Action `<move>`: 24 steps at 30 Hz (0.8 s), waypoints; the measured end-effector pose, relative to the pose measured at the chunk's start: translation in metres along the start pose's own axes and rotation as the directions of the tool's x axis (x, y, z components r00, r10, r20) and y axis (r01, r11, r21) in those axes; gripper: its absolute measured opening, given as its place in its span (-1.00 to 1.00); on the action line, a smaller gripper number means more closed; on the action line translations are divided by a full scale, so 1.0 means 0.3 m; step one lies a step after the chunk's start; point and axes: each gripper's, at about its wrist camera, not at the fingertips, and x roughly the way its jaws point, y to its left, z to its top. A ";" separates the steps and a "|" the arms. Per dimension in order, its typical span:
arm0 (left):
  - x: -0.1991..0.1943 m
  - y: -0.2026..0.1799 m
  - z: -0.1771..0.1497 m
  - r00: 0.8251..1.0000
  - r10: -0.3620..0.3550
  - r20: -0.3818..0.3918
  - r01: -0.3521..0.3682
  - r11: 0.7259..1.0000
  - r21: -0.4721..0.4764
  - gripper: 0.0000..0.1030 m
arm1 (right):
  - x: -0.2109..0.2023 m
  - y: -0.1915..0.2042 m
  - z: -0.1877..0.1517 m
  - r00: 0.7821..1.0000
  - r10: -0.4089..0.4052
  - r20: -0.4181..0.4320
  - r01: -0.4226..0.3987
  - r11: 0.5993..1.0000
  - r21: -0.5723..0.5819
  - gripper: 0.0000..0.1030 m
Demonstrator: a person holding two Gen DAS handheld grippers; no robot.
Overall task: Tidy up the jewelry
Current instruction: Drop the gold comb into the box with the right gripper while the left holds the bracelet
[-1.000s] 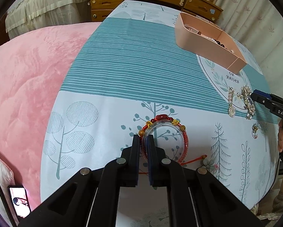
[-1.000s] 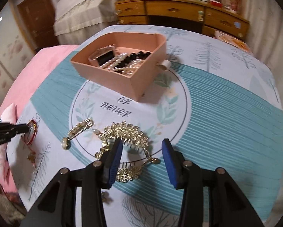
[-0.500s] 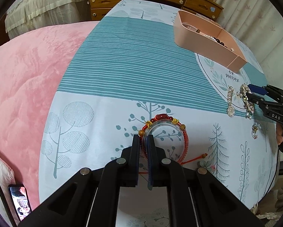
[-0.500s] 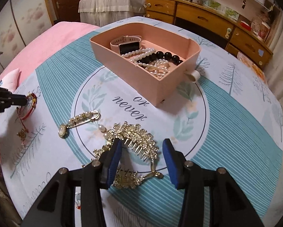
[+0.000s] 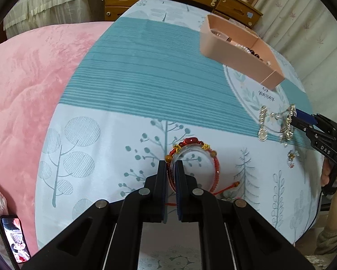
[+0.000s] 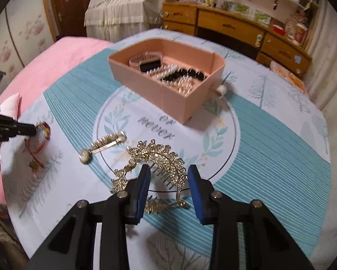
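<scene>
Pickup step, both hands. Left gripper [image 5: 170, 175] clenched on red beaded bracelet [image 5: 192, 164], on bedsheet. Right gripper [image 6: 168, 189] closing around gold leaf hair comb [image 6: 159, 157]; contact unclear. Next: lift, carry to pink tray [image 6: 159, 90].

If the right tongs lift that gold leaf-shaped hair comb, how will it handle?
The gold leaf-shaped rhinestone hair comb probably stays stiff, being metal. Its thin teeth and curled stem look snag-prone and bendable. The bumpy surface may seat unevenly between the right tongs, so it could tilt.
</scene>
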 end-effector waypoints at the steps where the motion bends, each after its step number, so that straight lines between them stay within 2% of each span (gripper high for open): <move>1: -0.012 -0.005 0.007 1.000 -0.008 0.009 0.008 1.000 0.002 -0.90 | -0.022 0.004 0.008 1.000 -0.002 0.018 0.002 1.000 0.009 -0.33; 5: -0.059 -0.040 0.055 0.999 -0.030 0.041 0.029 0.999 0.022 -0.92 | -0.096 0.019 0.058 0.996 -0.008 0.085 0.005 0.999 0.043 -0.33; 10: -0.148 -0.118 0.178 0.990 -0.058 0.130 0.048 0.996 0.079 -0.92 | -0.174 0.024 0.162 0.982 -0.020 0.187 0.002 0.995 0.096 -0.33; 12: -0.185 -0.150 0.229 0.983 -0.068 0.173 0.050 0.993 0.102 -0.92 | -0.185 0.019 0.194 0.977 -0.024 0.211 -0.001 0.993 0.119 -0.33; 15: -0.214 -0.183 0.272 0.977 -0.090 0.194 0.067 0.990 0.123 -0.92 | -0.182 0.011 0.248 0.973 -0.032 0.227 -0.006 0.987 0.163 -0.33; 19: -0.193 -0.197 0.276 0.982 -0.107 0.153 0.085 0.986 0.142 -0.85 | -0.128 -0.034 0.312 0.977 -0.003 0.212 -0.053 0.965 0.258 -0.33; 24: -0.122 -0.159 0.223 0.996 -0.055 0.071 0.043 0.987 0.155 -0.70 | -0.011 -0.083 0.375 0.986 0.054 0.157 -0.108 0.929 0.355 -0.33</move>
